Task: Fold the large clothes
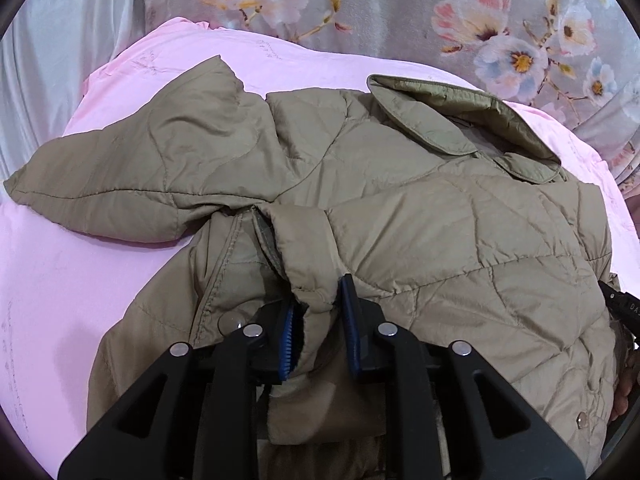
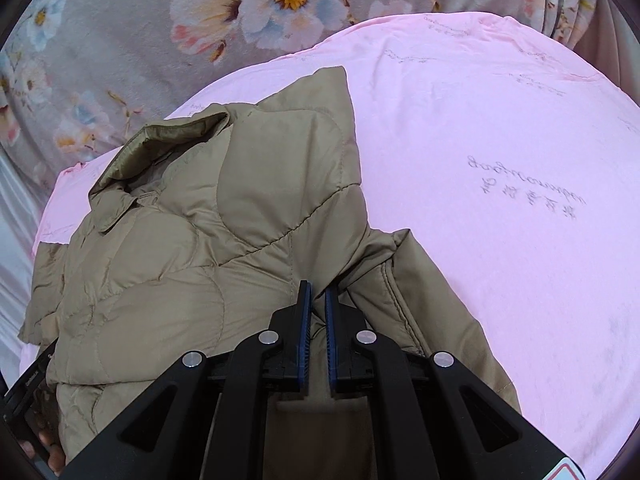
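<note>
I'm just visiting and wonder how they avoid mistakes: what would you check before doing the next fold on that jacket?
1. Right gripper has fabric: ok, fingers shut on a jacket fold.
2. Left gripper has fabric: not ok, a fold lies between the fingers but they stand apart.
3. Collar flat: not ok, it stands up.
4. Sleeve tucked in: not ok, it lies spread out to the side.
5. Room on the pink sheet: ok.
6. Snaps closed: cannot tell.
</note>
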`<state>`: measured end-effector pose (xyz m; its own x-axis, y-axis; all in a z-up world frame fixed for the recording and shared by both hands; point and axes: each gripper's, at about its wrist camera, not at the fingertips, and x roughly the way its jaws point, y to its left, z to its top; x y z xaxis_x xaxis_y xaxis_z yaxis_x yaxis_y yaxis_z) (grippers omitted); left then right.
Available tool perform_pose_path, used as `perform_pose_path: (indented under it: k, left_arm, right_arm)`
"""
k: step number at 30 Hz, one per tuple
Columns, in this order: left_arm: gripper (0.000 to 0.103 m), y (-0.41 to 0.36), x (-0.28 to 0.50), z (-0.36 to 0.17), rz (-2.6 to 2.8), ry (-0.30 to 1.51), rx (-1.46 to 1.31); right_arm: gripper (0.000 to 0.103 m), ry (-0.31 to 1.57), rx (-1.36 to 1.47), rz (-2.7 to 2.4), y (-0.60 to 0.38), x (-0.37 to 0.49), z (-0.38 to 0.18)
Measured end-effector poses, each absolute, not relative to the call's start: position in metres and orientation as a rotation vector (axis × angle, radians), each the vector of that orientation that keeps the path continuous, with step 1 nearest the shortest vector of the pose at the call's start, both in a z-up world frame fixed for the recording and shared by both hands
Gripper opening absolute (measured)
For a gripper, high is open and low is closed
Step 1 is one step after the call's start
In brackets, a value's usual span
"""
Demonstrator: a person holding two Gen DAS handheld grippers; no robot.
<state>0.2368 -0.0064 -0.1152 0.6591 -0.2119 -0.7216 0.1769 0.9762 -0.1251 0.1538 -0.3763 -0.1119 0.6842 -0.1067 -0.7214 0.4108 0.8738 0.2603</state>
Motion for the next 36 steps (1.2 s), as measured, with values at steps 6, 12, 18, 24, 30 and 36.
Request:
perform_pose_path:
  k: [6, 12, 18, 24, 30, 36]
  left_arm:
    - [0.067, 0.048, 0.224, -0.07, -0.236, 0.747, -0.185]
    - [0.087, 0.17, 0.255, -0.039, -0.016, 0.682, -0.369]
    - [0.086, 0.283, 0.321, -0.087, 0.207, 0.812, -0.595]
    - [0.078, 0.322, 0.341, -0.123, 0.235, 0.831, -0.783]
    - [0.004, 0.301, 0.345, -0.08, 0.17, 0.766, -0.706]
    - [0.002, 0.227, 0.308, 0.053, 0.017, 0.543, -0.455]
  right_arm:
    - [0.025, 0.671, 0.275, -0.38, -0.34, 0.128, -0.058]
    - [0.029, 0.683, 0.196, -0.204, -0.274, 0.161, -0.038]
    - [0.029, 0.78, 0.119, -0.114, -0.219, 0.196, -0.07]
    - [0.029, 0.798, 0.079, -0.144, -0.209, 0.196, -0.093]
    - [0.033, 0.777, 0.112, -0.137, -0.212, 0.191, -0.088]
    - [0.035, 0.726, 0.134, -0.142, -0.216, 0.16, -0.066]
